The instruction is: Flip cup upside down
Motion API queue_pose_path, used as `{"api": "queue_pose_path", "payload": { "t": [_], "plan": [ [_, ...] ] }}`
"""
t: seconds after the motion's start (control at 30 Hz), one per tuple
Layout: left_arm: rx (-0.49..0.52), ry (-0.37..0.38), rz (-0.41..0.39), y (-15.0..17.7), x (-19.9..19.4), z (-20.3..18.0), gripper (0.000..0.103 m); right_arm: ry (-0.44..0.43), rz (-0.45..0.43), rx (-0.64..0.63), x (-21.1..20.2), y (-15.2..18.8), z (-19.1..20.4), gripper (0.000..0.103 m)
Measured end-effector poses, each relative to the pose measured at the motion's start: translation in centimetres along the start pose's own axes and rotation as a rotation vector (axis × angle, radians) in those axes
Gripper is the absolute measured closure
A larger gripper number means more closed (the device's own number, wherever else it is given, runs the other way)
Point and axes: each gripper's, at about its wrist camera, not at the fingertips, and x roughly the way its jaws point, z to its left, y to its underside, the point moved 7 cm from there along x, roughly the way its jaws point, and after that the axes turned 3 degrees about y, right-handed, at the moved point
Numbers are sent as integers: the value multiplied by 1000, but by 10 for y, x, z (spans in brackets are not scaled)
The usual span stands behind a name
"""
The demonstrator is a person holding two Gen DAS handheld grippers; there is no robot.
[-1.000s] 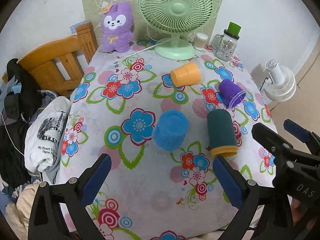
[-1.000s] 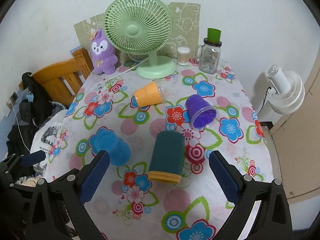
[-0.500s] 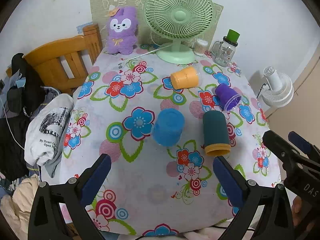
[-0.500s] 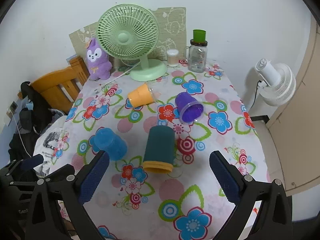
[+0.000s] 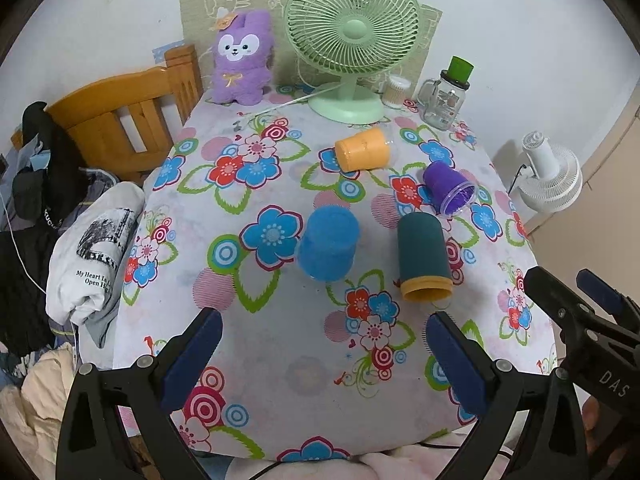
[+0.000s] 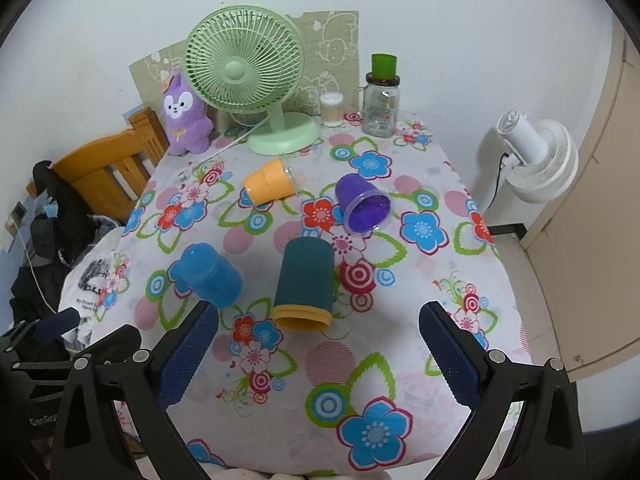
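A blue cup (image 5: pixel 328 242) stands upside down on the flowered tablecloth (image 5: pixel 280 344); it also shows in the right wrist view (image 6: pixel 208 274). A dark teal cup with a yellow rim (image 5: pixel 423 256) (image 6: pixel 306 284) lies on its side, mouth toward me. An orange cup (image 5: pixel 362 149) (image 6: pixel 269 186) and a purple cup (image 5: pixel 449 187) (image 6: pixel 362 203) lie on their sides farther back. My left gripper (image 5: pixel 320 360) is open and empty above the table's near edge. My right gripper (image 6: pixel 318 354) is open and empty, in front of the teal cup.
A green desk fan (image 5: pixel 352 36), a purple plush toy (image 5: pixel 240 60), a glass jar with a green lid (image 5: pixel 446 96) and a small white container (image 5: pixel 394 90) stand at the back. A wooden chair (image 5: pixel 120 120) with clothes is at the left. A white floor fan (image 5: pixel 552 176) stands at the right.
Both grippers have pulled back and up from the table, so the cups look smaller and farther away. The cups have not moved. Both grippers stay open.
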Motion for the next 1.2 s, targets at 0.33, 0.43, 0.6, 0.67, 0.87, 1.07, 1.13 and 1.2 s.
{"api": "queue_pose_path", "payload": {
  "t": [0.33,0.43,0.6,0.67,0.87,1.07,1.13,1.2],
  "plan": [
    [5,-14,-26,-3,-4,-2,0,18,-19,-13,-5,-2,-1,2],
    [9,-13,-31,-3,-5,-2,0,23,-20,-12,-5,-3,-2,2],
    [23,-17,-45,-5,-8,-5,0,21,-31,-4,-9,-3,-3,1],
    [23,-18,-47,-6,-8,-5,0,20,-34,-4,-9,-3,-3,2],
    [22,-21,-49,-6,-8,-5,0,22,-38,-6,-10,-3,-3,2],
    [22,-21,-49,-6,-9,-5,0,23,-40,-8,-11,-3,-3,2],
    [22,-21,-48,-6,-8,-5,0,23,-41,-8,-11,-3,-3,1],
    [22,-21,-49,-6,-9,-5,0,23,-40,-8,-11,-3,-3,2]
  ]
}}
